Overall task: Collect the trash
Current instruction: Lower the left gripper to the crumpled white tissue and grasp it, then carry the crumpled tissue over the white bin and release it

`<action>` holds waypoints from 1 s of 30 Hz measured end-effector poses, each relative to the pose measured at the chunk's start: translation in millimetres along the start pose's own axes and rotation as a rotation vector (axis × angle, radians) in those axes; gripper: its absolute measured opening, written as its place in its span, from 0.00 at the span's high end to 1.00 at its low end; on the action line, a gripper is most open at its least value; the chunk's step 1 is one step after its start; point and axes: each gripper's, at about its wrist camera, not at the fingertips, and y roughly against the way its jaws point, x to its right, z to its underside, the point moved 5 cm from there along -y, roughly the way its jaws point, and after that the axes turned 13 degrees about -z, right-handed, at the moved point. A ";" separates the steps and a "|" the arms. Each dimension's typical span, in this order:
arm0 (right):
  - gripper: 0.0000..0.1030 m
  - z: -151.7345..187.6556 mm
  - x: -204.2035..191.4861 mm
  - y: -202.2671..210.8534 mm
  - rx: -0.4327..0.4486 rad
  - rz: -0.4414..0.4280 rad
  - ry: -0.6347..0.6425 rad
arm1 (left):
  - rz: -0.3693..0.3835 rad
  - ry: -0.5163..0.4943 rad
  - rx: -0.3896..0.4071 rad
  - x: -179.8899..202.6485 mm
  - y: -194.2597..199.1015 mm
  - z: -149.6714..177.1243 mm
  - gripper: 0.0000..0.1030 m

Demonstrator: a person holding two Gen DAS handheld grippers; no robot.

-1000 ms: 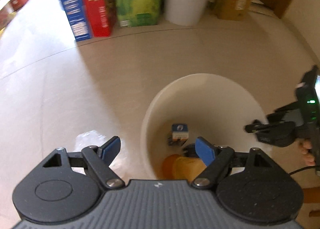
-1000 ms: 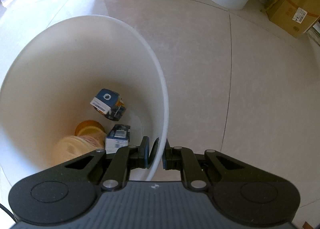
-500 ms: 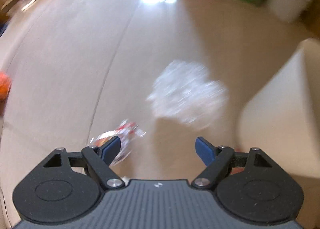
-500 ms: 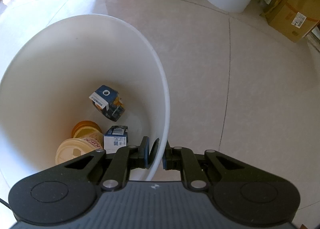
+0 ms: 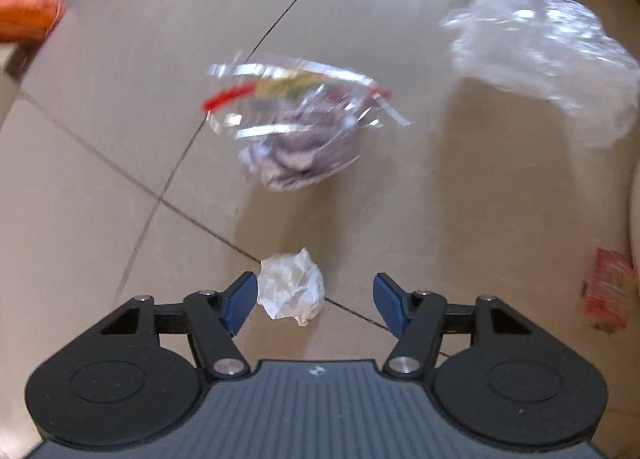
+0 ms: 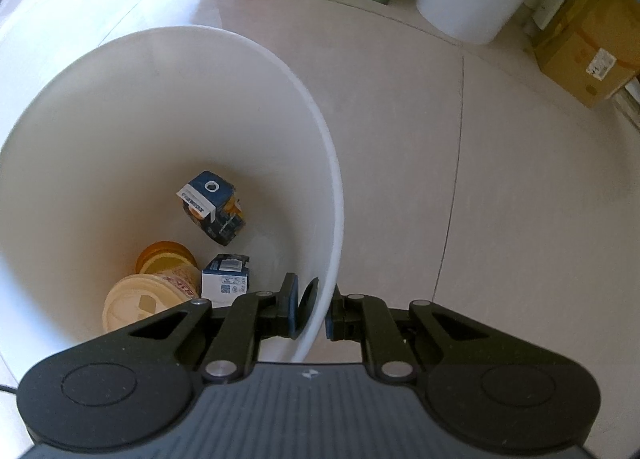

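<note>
The right gripper [image 6: 311, 309] is clamped on the thin rim of a smooth white plastic bin [image 6: 120, 107], which holds two small blue drink cartons [image 6: 212, 207] toward 6 o'clock of its floor and, at 7 o'clock, lidded paper cups [image 6: 152, 291]. The left gripper [image 5: 316, 303] points down at glossy beige floor tiles [image 5: 100, 179], its jaws closing with a crumpled white paper ball [image 5: 291, 287] between them, not yet pressed. At 12 o'clock lies a blurred clear wrapper [image 5: 296, 127], possibly foil-edged, and at 2 o'clock a crinkled clear plastic bag [image 5: 540, 43].
</note>
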 end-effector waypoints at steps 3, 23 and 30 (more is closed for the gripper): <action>0.85 1.0 -3.6 1.3 0.002 0.001 0.000 | -0.003 0.016 -0.003 -1.5 -16.0 6.5 0.43; 0.85 3.2 -7.8 5.0 0.020 0.024 -0.016 | 0.016 0.061 -0.022 2.2 2.7 -4.2 0.76; 0.84 4.1 -9.0 4.7 0.023 0.033 -0.008 | 0.024 -0.001 0.008 14.0 70.7 -30.7 0.76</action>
